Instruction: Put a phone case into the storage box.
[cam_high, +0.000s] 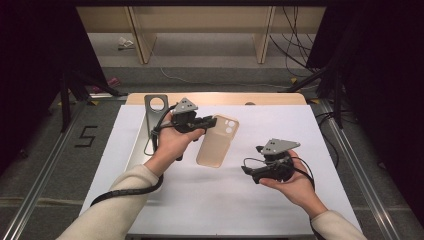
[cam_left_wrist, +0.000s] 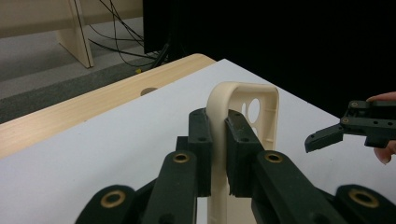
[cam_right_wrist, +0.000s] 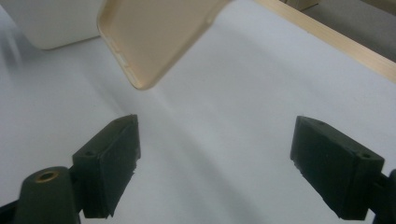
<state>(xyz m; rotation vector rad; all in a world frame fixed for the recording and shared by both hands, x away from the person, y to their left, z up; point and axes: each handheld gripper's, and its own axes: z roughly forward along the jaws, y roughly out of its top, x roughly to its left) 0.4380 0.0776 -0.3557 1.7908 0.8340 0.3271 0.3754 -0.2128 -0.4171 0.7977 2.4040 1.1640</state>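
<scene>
High view: my left gripper (cam_high: 210, 121) held the case (cam_high: 218, 141) up over the white desk (cam_high: 220, 195), right gripper (cam_high: 251, 172) just beside its lower end.

Left gripper view: fingers (cam_left_wrist: 201, 140) pinched the case's side wall near the camera cutout. Beige, thin, empty shell; I judged it light, a bit flexible, best gripped on the rim.

Right gripper view: fingers (cam_right_wrist: 109, 163) were spread wide, nothing between them, with the case's corner hanging above.

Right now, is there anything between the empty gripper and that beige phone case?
Nothing: in the right gripper view, bare white table cover separates the open right gripper from the phone case.
</scene>
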